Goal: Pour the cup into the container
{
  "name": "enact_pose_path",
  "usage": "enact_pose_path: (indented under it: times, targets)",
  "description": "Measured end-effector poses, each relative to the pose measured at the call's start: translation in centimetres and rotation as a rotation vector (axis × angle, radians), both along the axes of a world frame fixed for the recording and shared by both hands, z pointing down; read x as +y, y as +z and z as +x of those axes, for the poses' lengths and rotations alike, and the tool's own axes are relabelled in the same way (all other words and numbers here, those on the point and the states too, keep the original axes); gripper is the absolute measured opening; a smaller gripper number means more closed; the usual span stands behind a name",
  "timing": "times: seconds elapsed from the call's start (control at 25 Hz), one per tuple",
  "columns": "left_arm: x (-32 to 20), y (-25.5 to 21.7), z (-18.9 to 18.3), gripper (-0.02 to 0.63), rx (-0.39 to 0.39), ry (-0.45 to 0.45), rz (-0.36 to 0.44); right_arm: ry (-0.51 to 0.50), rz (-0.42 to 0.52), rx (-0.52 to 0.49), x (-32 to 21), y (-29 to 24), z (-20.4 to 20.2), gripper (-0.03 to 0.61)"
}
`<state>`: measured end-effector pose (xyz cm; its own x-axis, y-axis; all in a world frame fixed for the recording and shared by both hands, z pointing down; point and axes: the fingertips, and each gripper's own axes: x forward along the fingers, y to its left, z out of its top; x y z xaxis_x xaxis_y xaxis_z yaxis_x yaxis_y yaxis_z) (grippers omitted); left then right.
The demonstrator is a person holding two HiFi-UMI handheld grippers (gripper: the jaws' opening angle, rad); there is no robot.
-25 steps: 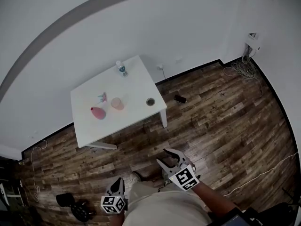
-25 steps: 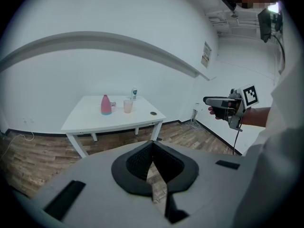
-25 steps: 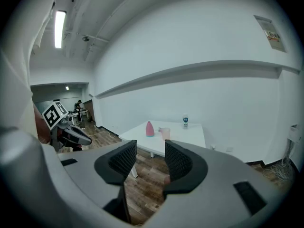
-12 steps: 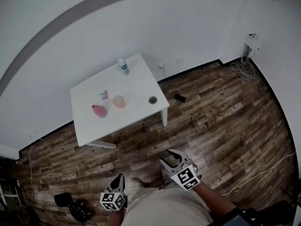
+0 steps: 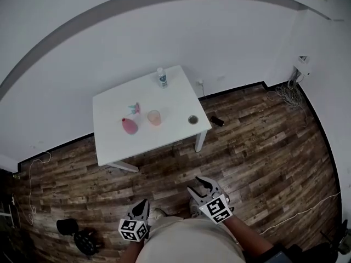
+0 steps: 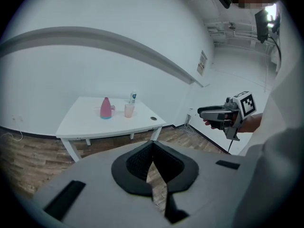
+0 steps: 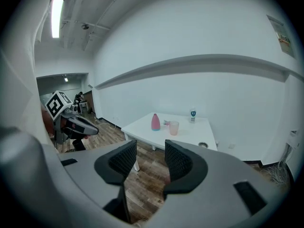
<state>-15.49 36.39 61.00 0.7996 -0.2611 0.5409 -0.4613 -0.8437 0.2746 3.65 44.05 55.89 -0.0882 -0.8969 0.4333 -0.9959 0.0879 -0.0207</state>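
A white table stands across the wooden floor, well away from both grippers. On it are a translucent pink cup, a pink vase-shaped bottle to its left, a small spray-like item and a small dark-rimmed round dish near the right edge. My left gripper hangs low beside the person's body, its jaws together and holding nothing. The right gripper is open with only floor between its pads. Both gripper views show the cup far ahead.
A clear water bottle stands at the table's far corner. A small dark object lies on the floor by the table's right leg. Coiled cables lie by the right wall, and black gear sits at the lower left.
The table has shifted right and lower in the head view and looks slightly nearer. Both grippers have drifted a little along the bottom edge. Neither gripper's jaws have changed.
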Motion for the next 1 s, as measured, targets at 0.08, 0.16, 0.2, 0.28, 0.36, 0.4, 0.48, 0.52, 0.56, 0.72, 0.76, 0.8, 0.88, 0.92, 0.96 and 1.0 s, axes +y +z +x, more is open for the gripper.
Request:
enact_pose_path:
  times: [0.08, 0.16, 0.2, 0.28, 0.36, 0.4, 0.48, 0.52, 0.56, 0.72, 0.76, 0.8, 0.88, 0.92, 0.96, 1.0]
  targets:
    - [-0.7, -0.6, -0.3, 0.009, 0.004, 0.032, 0.007, 0.001, -0.005, -0.005, -1.3, -0.2, -1.1, 0.187]
    - [-1.7, -1.1, -0.6, 0.009, 0.01, 0.053, 0.014, 0.0, -0.007, -0.004, -2.4, -0.4, -2.2, 0.187]
    - [-2.2, -1.2, -0.8, 0.009, 0.013, 0.058, 0.016, 0.0, -0.008, -0.002, -3.0, -0.4, -2.7, 0.187]
    - [-3.3, -1.2, -1.3, 0.009, 0.018, 0.064, 0.015, 0.003, -0.01, 0.0, -4.1, -0.4, -3.5, 0.187]
    - [-4.0, -1.1, -1.9, 0.009, 0.021, 0.065, 0.009, 0.007, -0.011, 0.002, -4.9, -0.5, -4.0, 0.187]
    - [-4.3, -1.0, -2.1, 0.009, 0.022, 0.065, 0.003, 0.011, -0.012, 0.003, -5.1, -0.6, -4.2, 0.187]
    - [-4.6, -0.8, -2.6, 0.009, 0.027, 0.068, -0.008, 0.02, -0.013, 0.006, -5.5, -0.8, -4.4, 0.187]
    - [-4.8, -0.8, -2.7, 0.009, 0.03, 0.071, -0.012, 0.025, -0.014, 0.009, -5.6, -0.9, -4.5, 0.187]
    - [-5.0, -0.7, -2.8, 0.009, 0.034, 0.073, -0.016, 0.03, -0.016, 0.014, -5.7, -1.0, -4.4, 0.187]
    - [-5.9, -0.8, -3.0, 0.009, 0.051, 0.075, -0.025, 0.052, -0.026, 0.026, -5.8, -1.2, -4.4, 0.187]
    - [-6.1, -0.9, -3.0, 0.009, 0.055, 0.079, -0.025, 0.057, -0.025, 0.024, -5.9, -1.3, -4.4, 0.187]
    - [-6.2, -0.9, -3.0, 0.009, 0.058, 0.083, -0.025, 0.059, -0.024, 0.021, -6.0, -1.4, -4.4, 0.187]
    - [-6.4, -0.9, -3.0, 0.009, 0.06, 0.09, -0.026, 0.049, -0.03, 0.026, -6.1, -1.4, -4.6, 0.189]
    - [-6.4, -0.9, -3.1, 0.009, 0.06, 0.092, -0.027, 0.037, -0.038, 0.04, -6.1, -1.2, -4.9, 0.189]
    - [-6.4, -0.9, -3.1, 0.009, 0.059, 0.095, -0.028, 0.026, -0.046, 0.059, -6.1, -1.2, -5.1, 0.187]
    - [-6.3, -0.9, -3.1, 0.009, 0.059, 0.097, -0.031, 0.018, -0.047, 0.075, -6.0, -1.2, -5.3, 0.183]
